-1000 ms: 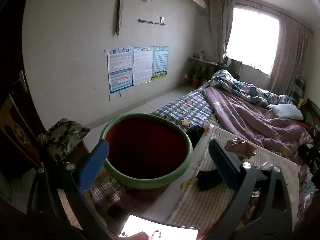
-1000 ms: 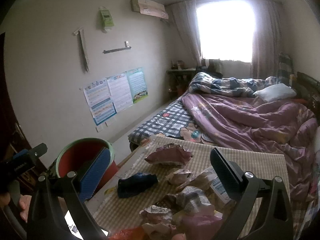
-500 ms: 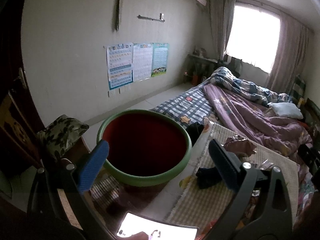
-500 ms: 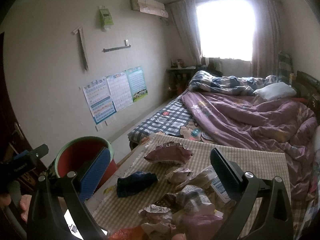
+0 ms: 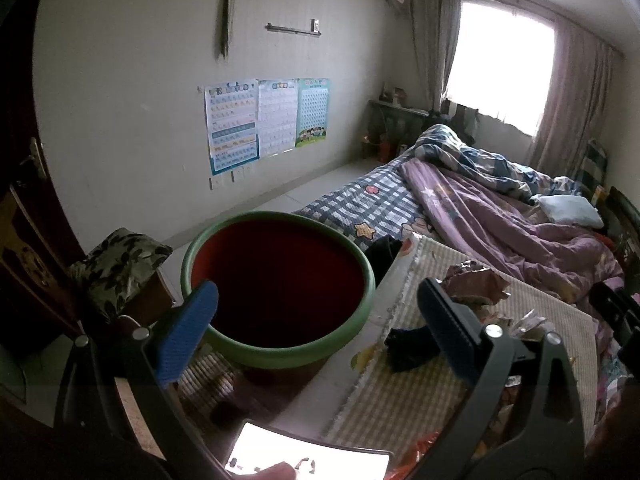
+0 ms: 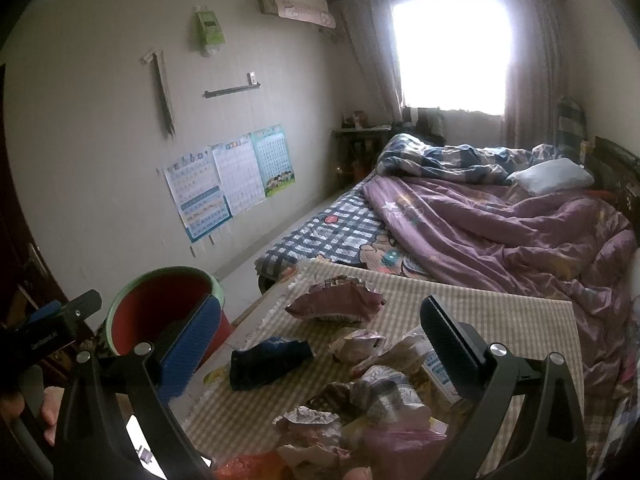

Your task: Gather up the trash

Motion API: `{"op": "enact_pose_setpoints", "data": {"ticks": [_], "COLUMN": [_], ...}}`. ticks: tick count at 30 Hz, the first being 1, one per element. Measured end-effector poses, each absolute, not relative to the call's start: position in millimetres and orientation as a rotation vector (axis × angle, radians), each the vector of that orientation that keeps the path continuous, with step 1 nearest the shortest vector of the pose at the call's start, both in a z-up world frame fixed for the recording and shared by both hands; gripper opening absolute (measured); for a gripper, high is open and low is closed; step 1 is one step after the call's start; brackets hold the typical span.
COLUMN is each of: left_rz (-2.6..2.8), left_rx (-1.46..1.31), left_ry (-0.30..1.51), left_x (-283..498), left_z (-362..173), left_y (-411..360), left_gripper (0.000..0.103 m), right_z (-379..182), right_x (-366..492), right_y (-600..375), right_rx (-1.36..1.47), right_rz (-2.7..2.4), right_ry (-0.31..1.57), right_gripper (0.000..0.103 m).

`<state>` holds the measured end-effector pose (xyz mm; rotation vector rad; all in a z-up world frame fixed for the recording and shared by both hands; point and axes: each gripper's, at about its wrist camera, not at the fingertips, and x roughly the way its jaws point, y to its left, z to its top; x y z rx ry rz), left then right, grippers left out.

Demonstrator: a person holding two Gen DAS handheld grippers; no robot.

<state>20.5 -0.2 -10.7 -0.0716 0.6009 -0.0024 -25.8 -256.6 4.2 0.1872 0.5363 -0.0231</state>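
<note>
A red bin with a green rim (image 5: 280,280) (image 6: 160,312) stands at the left end of a checked mat (image 6: 500,320) (image 5: 400,412). On the mat lie a crumpled pink wrapper (image 6: 336,306) (image 5: 474,282), a dark blue crumpled bag (image 6: 268,362) (image 5: 412,346) and a heap of several crumpled wrappers (image 6: 380,396). My left gripper (image 5: 316,332) hangs open over the bin's near rim, nothing between its fingers. My right gripper (image 6: 320,344) is open above the mat, over the blue bag and the heap, holding nothing.
A bed with a purple quilt (image 6: 500,232) and plaid sheet (image 5: 360,204) lies beyond the mat. A leaf-patterned cushion (image 5: 116,268) sits left of the bin by a dark wooden door (image 5: 20,220). A lit phone screen (image 5: 304,456) lies near the front edge. A hand (image 6: 24,404) holds the left gripper.
The left gripper has risen slightly and tilted, so the bin sits a little lower in its view. The right view has barely shifted. Both grippers stay open.
</note>
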Motion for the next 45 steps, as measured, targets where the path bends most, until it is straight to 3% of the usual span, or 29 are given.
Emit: {"op": "enact_pose_setpoints", "data": {"ticks": [38, 45], "left_rz": [-0.015, -0.158], "left_rx": [-0.029, 0.030], "left_ry": [0.612, 0.706], "left_x": [20, 33], "left_z": [-18, -48], "left_y": [-11, -42], "left_gripper": [0.098, 0.098], "right_z": [-7, -29], "right_x": [-33, -53], "right_y": [-279, -316], "right_rx": [0.117, 0.073], "right_rz": [-0.099, -0.185], "right_ry": [0.558, 0.640], "right_gripper": [0.096, 0.096]}}
